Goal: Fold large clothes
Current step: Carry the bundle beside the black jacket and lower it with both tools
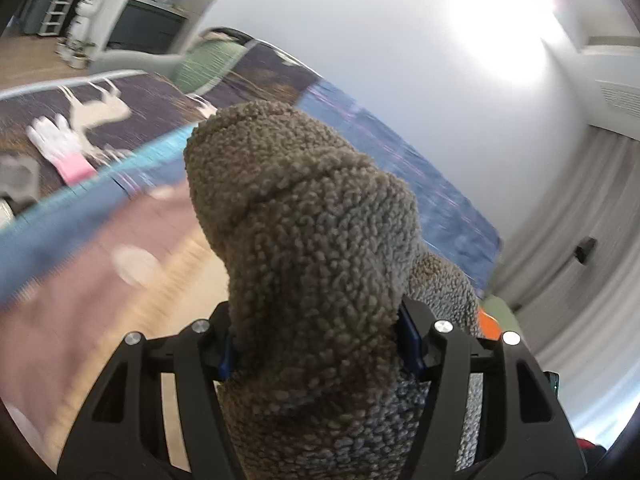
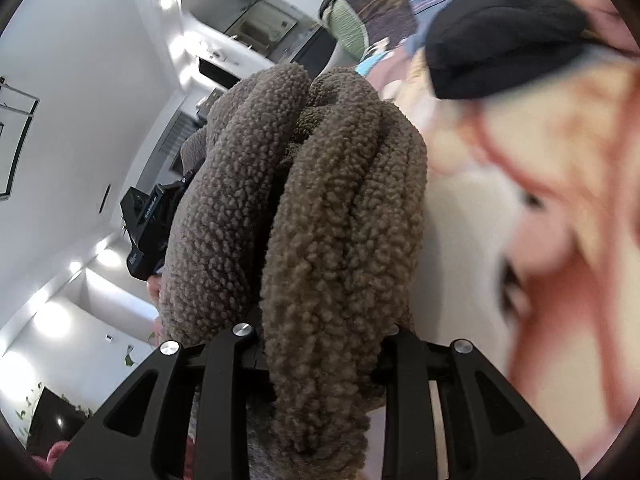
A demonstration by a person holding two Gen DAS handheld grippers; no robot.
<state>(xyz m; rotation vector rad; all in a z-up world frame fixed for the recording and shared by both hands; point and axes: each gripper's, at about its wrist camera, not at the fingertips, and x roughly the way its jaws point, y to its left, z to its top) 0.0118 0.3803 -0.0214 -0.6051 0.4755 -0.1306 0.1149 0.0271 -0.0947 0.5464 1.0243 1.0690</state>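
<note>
— Black linkage of the left claw (image 1: 316, 344) fills the bottom of its view, and it is clenched on a thick bunch of the brown, curly-pile fleece garment (image 1: 304, 216), which bulges up between the blue pads.

— And the other side?

— Same story: the right claw (image 2: 320, 344) is grasping a doubled roll of that fleece (image 2: 320, 184), the folds standing up in front of its lens. So the garment hangs in the air between the two claws, off the bed.

— Where would it go down?

— My guess is the bed with the patterned cover (image 1: 160, 216) — blue, pink and cream, all blurred. A white glove with a pink cuff (image 1: 60, 148) lies on it at the far left, and a black garment (image 2: 500, 36) sits in a heap at the top of the right view.

— How to do this step well?

— Keep both grips firm, since heavy pile can slip. Spread the hands well apart so the fleece hangs flat rather than bunched, then lay it on a bare stretch of cover, clear of the black heap and the glove. Lower both ends together, or one side will crumple first.
</note>
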